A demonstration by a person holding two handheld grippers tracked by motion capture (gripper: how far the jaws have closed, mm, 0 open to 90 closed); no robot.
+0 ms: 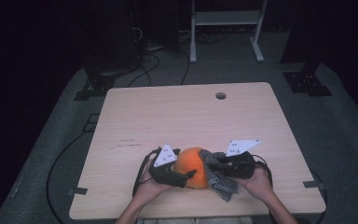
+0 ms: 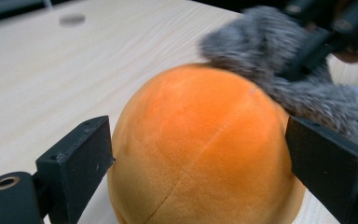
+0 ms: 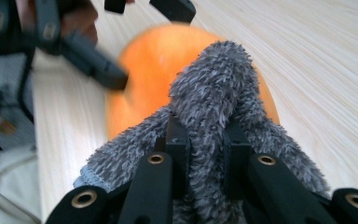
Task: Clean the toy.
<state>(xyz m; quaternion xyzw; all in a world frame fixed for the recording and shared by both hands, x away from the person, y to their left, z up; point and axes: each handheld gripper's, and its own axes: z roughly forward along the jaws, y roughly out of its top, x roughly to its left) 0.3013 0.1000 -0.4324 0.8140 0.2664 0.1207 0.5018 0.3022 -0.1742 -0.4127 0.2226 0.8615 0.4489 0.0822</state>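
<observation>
1. Because the grey fuzzy cloth (image 3: 214, 116) has to rub the orange plush ball (image 2: 200, 144), the right gripper (image 3: 205, 140) has its jaws clamped together on a bunch of it, the free end draped over the ball just beyond the jaws.
2. The left gripper (image 2: 200, 154) brackets the ball, jaws spread wide at either flank, apparently to steady it; whether the pads press in is unclear.
3. Beyond both, bare bench (image 1: 191, 112).
</observation>
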